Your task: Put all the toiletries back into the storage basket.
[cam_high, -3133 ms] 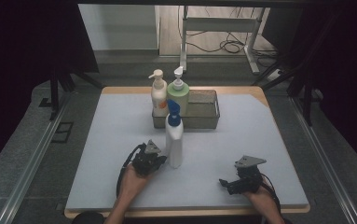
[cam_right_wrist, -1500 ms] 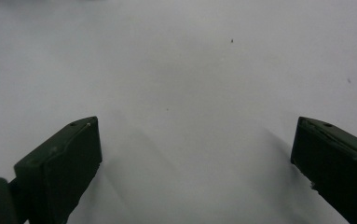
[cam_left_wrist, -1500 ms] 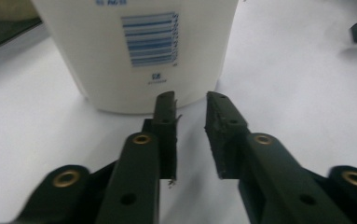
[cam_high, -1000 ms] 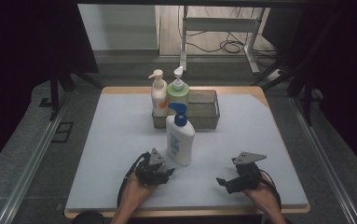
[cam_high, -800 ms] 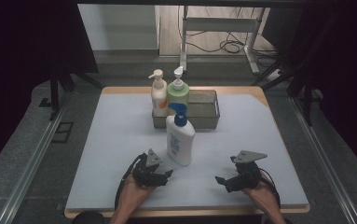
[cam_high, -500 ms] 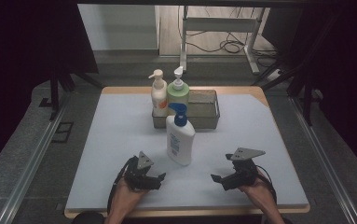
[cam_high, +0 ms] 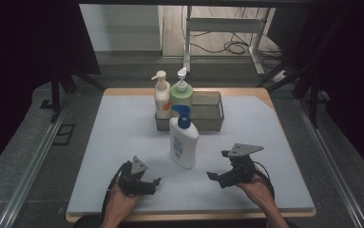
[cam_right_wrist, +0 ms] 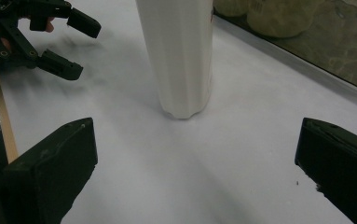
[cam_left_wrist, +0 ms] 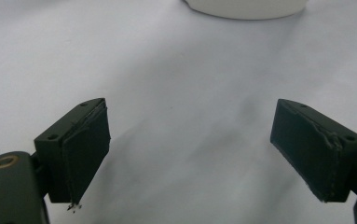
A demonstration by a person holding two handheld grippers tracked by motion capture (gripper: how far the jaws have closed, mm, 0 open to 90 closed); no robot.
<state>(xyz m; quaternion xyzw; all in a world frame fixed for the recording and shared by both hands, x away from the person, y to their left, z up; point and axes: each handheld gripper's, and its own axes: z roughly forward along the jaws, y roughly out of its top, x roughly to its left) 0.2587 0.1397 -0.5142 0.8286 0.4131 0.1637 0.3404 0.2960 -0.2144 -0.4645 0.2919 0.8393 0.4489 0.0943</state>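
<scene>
Your left tongs (cam_high: 157,181) sit low at the near left of the table (cam_high: 122,142), jaws spread wide with nothing between them; they have just been opening, and the left gripper view shows bare table between the pads (cam_left_wrist: 86,149) with the bottle's base at the top edge. Your right tongs (cam_high: 211,175) hover at the near right, jaws also spread and empty, aimed toward the white bottle (cam_high: 184,142). That bottle, with its blue pump, stands upright on its own on the table, between the two tongs and just in front of the metal tray (cam_high: 208,111), which holds the cream pump bottle (cam_high: 161,97) and the green pump bottle (cam_high: 181,97). Risks from here, as I judge them: the bottle is tall on a narrow base, so a glancing touch from either jaw could tip it, most likely back against the tray or the two bottles in it. If you close on it high up near the pump, it may swing or slip. Its smooth sides could slide out of a shallow pinch. Come in square, low on the body.
</scene>
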